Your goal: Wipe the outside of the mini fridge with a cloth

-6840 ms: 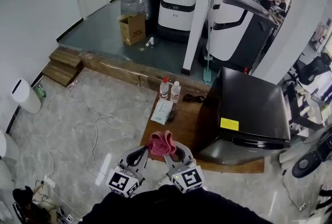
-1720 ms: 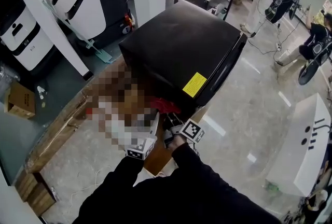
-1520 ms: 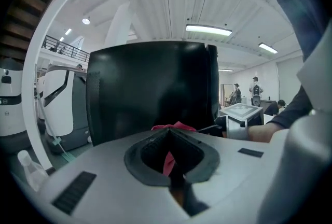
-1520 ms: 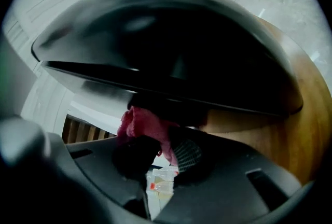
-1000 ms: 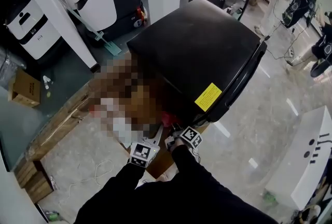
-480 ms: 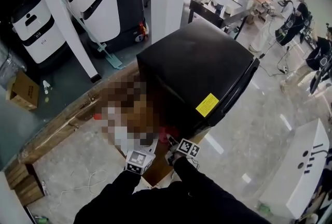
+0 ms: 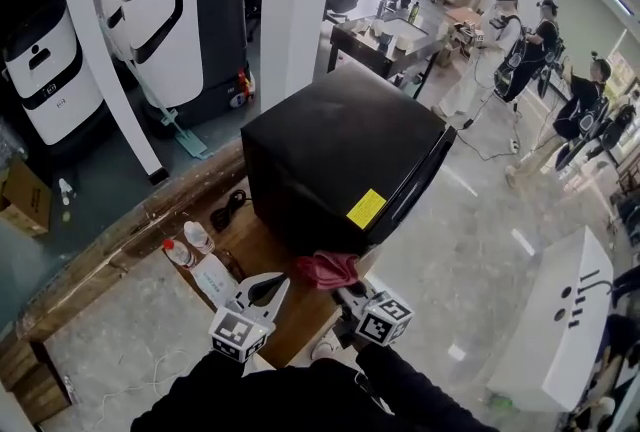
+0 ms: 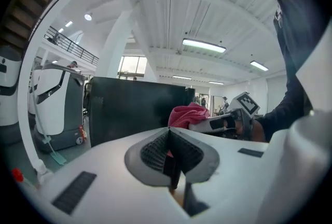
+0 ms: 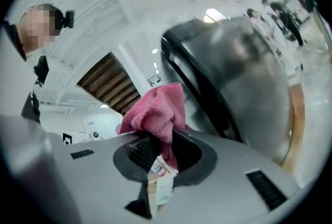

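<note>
The black mini fridge point(image 7: 340, 155) stands on a low wooden platform point(image 7: 295, 315), with a yellow sticker point(image 7: 366, 208) on its door. A pink cloth point(image 7: 325, 268) is bunched against the fridge's near bottom corner. My right gripper point(image 7: 338, 286) is shut on the pink cloth point(image 9: 155, 111), with the fridge's door side point(image 9: 233, 62) close ahead. My left gripper point(image 7: 277, 283) is to the left of the cloth, shut with nothing between its pads point(image 8: 155, 149). From the left gripper view the fridge point(image 8: 135, 109) is ahead and the cloth point(image 8: 187, 114) to the right.
Two small bottles point(image 7: 186, 245) and a white packet point(image 7: 215, 275) lie on the platform left of the fridge. A white pillar point(image 7: 290, 10) and large cleaning machines point(image 7: 180, 20) stand behind. Several people point(image 7: 510, 30) are at the back right. A white cabinet point(image 7: 560, 320) stands right.
The pink cloth has come out from low beside the fridge's side and now sits at its near bottom corner. Both grippers have drawn back and apart a little. My viewpoint shifted.
</note>
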